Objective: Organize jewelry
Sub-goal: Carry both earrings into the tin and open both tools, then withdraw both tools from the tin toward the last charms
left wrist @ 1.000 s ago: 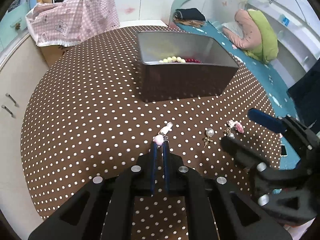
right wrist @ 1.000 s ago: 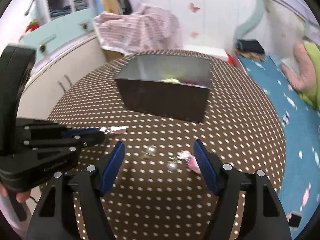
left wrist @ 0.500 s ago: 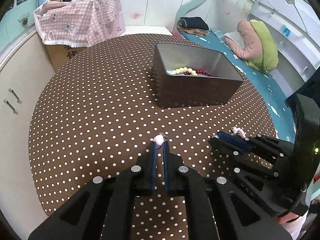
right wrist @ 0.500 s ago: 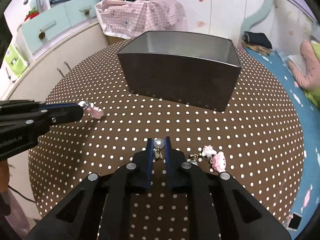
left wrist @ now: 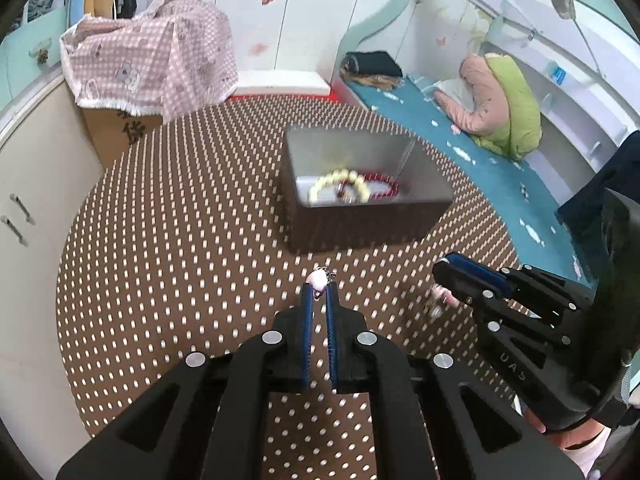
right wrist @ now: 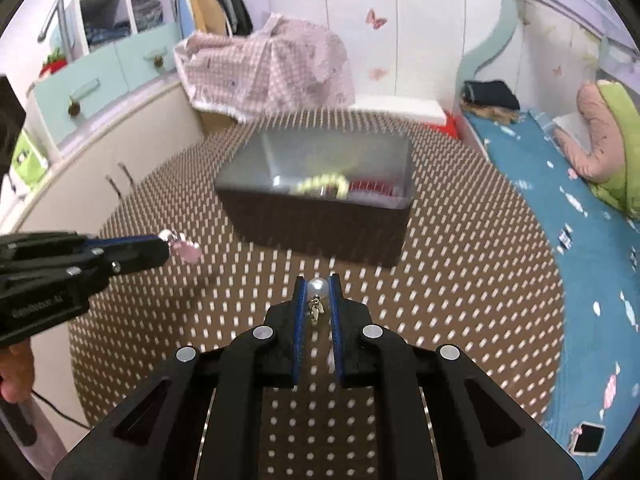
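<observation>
A grey metal box (left wrist: 436, 194) (right wrist: 320, 216) stands on the brown dotted round table (left wrist: 180, 220); a cream bead bracelet (left wrist: 340, 182) and a red bead bracelet (left wrist: 384, 190) lie inside. My left gripper (left wrist: 319, 286) is shut on a pink earring (left wrist: 317, 279), held above the table in front of the box; it also shows in the right wrist view (right wrist: 186, 250). My right gripper (right wrist: 318, 282) is shut on a pearl earring (right wrist: 317, 289), lifted off the table. A pink charm earring (left wrist: 442, 294) lies on the table under the right gripper.
A low cabinet (left wrist: 28, 184) stands left of the table. A pink checked cloth (left wrist: 152, 60) covers a box behind it. A blue bed with a green and pink pillow (left wrist: 508, 104) runs along the right. A phone (right wrist: 586, 438) lies on the bed.
Both grippers have risen from the table with their earrings and moved toward the box. One second ago the right gripper was open; it has shut on the pearl earring.
</observation>
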### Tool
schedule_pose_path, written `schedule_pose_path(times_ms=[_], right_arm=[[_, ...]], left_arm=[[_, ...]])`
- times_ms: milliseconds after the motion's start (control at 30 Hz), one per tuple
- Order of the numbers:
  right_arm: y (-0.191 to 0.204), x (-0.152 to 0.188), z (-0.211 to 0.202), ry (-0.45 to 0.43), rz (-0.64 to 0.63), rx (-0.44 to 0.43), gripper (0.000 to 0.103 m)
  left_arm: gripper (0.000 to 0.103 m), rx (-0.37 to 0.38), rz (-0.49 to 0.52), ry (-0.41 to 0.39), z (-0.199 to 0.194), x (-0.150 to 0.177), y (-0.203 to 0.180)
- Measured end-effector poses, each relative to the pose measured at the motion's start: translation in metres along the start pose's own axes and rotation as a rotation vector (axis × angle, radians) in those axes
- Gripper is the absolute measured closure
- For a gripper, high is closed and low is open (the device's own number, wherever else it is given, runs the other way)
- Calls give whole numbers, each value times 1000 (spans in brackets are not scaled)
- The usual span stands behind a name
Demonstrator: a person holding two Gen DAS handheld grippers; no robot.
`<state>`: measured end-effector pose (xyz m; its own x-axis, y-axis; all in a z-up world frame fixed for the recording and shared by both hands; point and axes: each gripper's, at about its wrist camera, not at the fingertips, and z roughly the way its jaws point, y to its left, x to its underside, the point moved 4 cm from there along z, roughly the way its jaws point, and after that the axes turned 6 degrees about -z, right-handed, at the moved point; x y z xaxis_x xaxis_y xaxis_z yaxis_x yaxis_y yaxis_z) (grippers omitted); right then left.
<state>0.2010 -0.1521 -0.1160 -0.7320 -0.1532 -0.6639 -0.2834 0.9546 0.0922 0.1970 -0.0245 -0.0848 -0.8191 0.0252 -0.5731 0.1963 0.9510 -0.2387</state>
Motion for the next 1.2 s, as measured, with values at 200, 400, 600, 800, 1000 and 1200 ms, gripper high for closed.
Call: schedule_pose_path(times_ms=[200, 400, 600, 800, 1000, 1200], right_arm=[[-13, -43, -25, -94, 5, 33, 91], [-17, -87, -39, -159, -3, 31, 91], [-29, -112, -29, -151, 44, 16, 88], [-60, -110, -20, -119, 214, 38, 20], [-67, -100, -16, -93, 225, 40, 20], [-60, -93, -16, -72, 192, 41, 20]], left_arm=[[98, 33, 9, -72, -15, -36, -18], [98, 50, 18, -116, -21, -73, -32], [95, 28, 8, -116, -11, -90, -33], [45, -58, -33, -142, -2, -85, -14], [45, -78, -46, -104, 6, -78, -2], [44, -79, -45, -89, 8, -75, -1]])
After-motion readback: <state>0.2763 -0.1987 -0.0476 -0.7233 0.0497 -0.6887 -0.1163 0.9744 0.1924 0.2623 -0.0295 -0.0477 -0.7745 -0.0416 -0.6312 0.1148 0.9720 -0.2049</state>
